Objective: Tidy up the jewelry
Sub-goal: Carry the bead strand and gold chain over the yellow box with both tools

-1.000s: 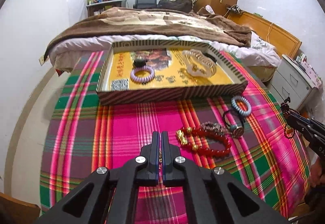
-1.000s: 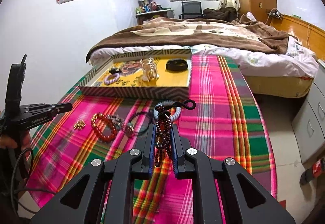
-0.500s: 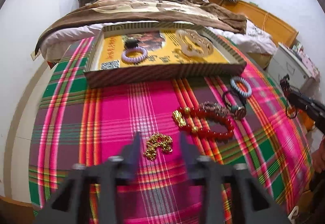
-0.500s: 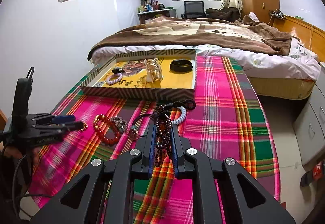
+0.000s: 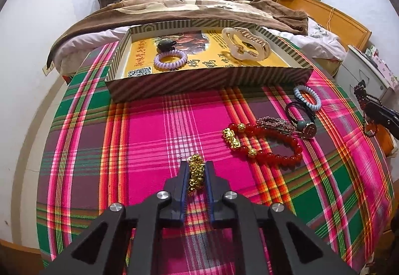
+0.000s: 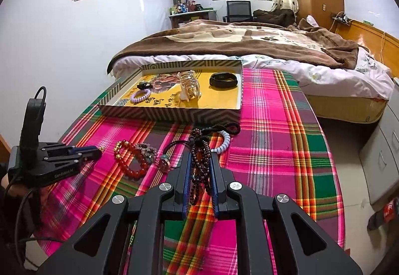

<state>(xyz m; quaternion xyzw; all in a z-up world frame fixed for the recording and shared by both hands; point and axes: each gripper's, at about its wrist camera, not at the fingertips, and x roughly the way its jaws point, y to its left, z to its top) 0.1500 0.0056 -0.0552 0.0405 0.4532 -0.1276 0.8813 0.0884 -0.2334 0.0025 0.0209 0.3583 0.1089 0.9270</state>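
Observation:
My left gripper (image 5: pixel 196 170) is shut on a small gold chain (image 5: pixel 195 174) low on the plaid cloth; it also shows in the right wrist view (image 6: pixel 96 151). My right gripper (image 6: pixel 200 160) is shut on a dark brown bead bracelet (image 6: pixel 200 163) and holds it above the cloth. A red bead bracelet (image 5: pixel 264 144), a blue coil band (image 5: pixel 306 97) and a black cord with a pendant (image 5: pixel 308 129) lie on the cloth. The striped tray (image 5: pixel 204 79) holds a purple coil band (image 5: pixel 170 59), a white hair claw (image 5: pixel 245 43) and a black band (image 6: pixel 223 80).
The plaid cloth (image 5: pixel 112 150) covers a table that drops off at its left, near and right sides. A bed with a brown blanket (image 5: pixel 199 8) stands just behind the tray. A grey drawer unit (image 5: pixel 364 70) stands at the right.
My left gripper opened over the gold chain, moved forward and shut on it. My right gripper has kept its hold on the dark bracelet and barely moved.

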